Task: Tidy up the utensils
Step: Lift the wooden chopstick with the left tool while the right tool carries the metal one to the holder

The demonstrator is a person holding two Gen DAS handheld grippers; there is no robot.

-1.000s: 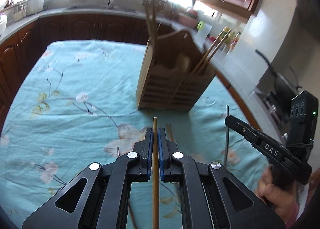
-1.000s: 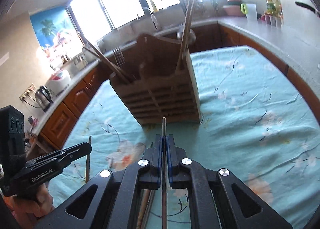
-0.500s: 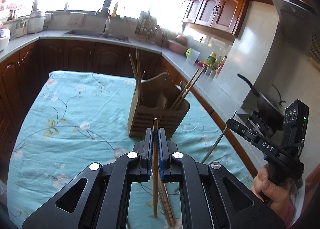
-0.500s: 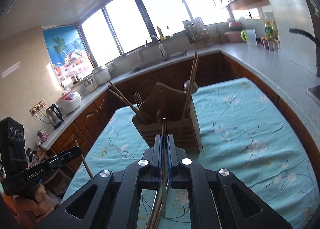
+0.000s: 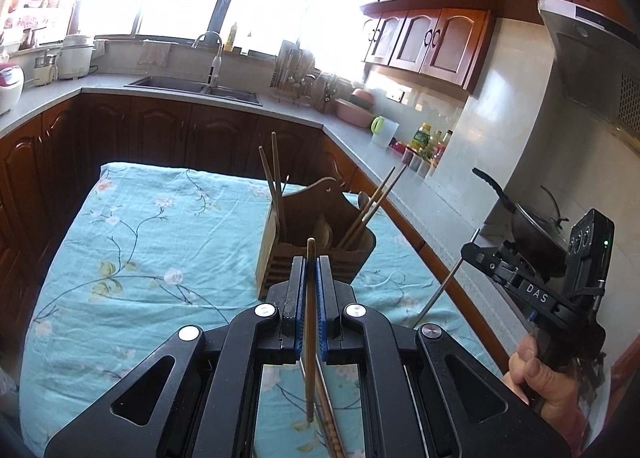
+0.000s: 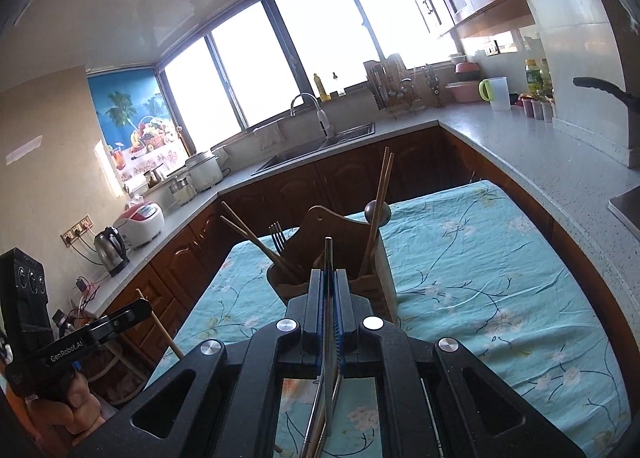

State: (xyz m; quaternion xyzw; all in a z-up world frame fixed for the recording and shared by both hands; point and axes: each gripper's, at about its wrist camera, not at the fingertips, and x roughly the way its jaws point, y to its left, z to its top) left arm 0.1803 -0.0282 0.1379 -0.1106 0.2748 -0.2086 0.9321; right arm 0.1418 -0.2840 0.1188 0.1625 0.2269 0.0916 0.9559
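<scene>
Wooden and slim, a chopstick [image 5: 310, 298] is clamped between the closed jaws of the left gripper [image 5: 311, 282], its long axis running along the fingers so that one end pokes out ahead and the other hangs back toward the table. A metal chopstick [image 6: 329, 298] is pinched the same way in the right gripper [image 6: 329, 290], also lined up with its fingers. Both tools are lifted above the teal flowered tablecloth [image 5: 132, 258].

Straight ahead of each gripper and lower down stands the wooden utensil holder [image 5: 320, 254], upright on the cloth. Pairs of wooden chopsticks [image 5: 276, 181] already lean in its compartments, along with a fork [image 6: 277, 236] and a dark spoon [image 6: 377, 213]. More sticks lie on the cloth beneath the grippers.

Neither held stick points down into the holder yet; each would likely need tipping nearer to upright over an open compartment before release. Both grippers look about equally near, the left approaching from one side, the right from the other. A likely snag is the sticks already leaning in the slots.
</scene>
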